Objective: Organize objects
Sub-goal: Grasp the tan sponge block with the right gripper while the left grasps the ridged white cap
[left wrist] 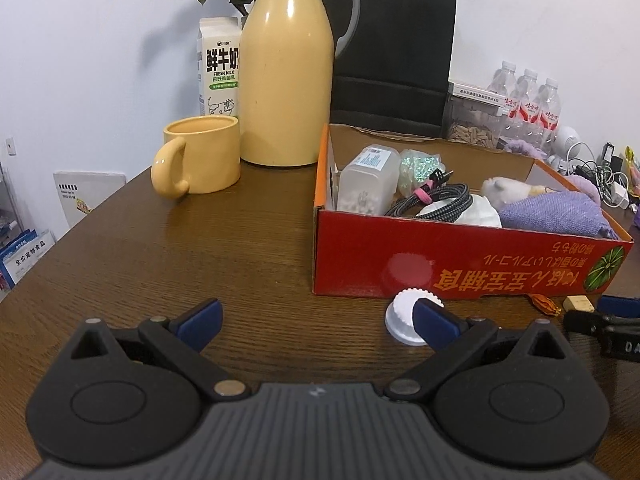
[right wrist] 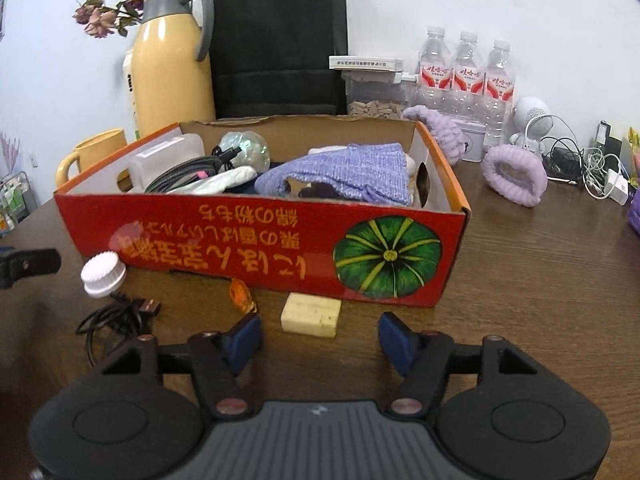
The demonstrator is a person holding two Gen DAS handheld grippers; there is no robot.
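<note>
1. low in the centre of the right wrist view, the right gripper (right wrist: pixel 320 340) stands with its jaws apart and nothing between its blue pads (right wrist: pixel 244 342).
2. just above that gap, the pale yellow block (right wrist: pixel 311 315) lies flat on the wooden table (right wrist: pixel 540 280), its long axis running left to right across the frame, its far edge close to the box front; whether they touch cannot be told.
3. left of the block, an orange wrapped candy (right wrist: pixel 241 296) lies by the box's lower edge; its long axis tilts from upper left to lower right.
4. further left, a white ridged cap (right wrist: pixel 103 274) sits beside a coiled black cable (right wrist: pixel 116 316), whose plug points right.
5. across the middle of the frame, the red cardboard box (right wrist: pixel 260 248), printed with a green pumpkin, holds a purple knitted cloth (right wrist: pixel 352 180), a braided cable (right wrist: pixel 180 174) and a clear plastic container (right wrist: pixel 160 160).
6. in the upper part, a yellow thermos (right wrist: pixel 172 72), a black paper bag (right wrist: pixel 280 40) and water bottles (right wrist: pixel 466 72) stand behind the box.
7. low in the left wrist view, the left gripper (left wrist: pixel 320 320) is spread wide and empty; its right-hand pad overlaps the white ridged cap in the picture, contact unclear.
8. at upper left of that view, a yellow mug (left wrist: pixel 204 156) stands before a milk carton (left wrist: pixel 218 68).
</note>
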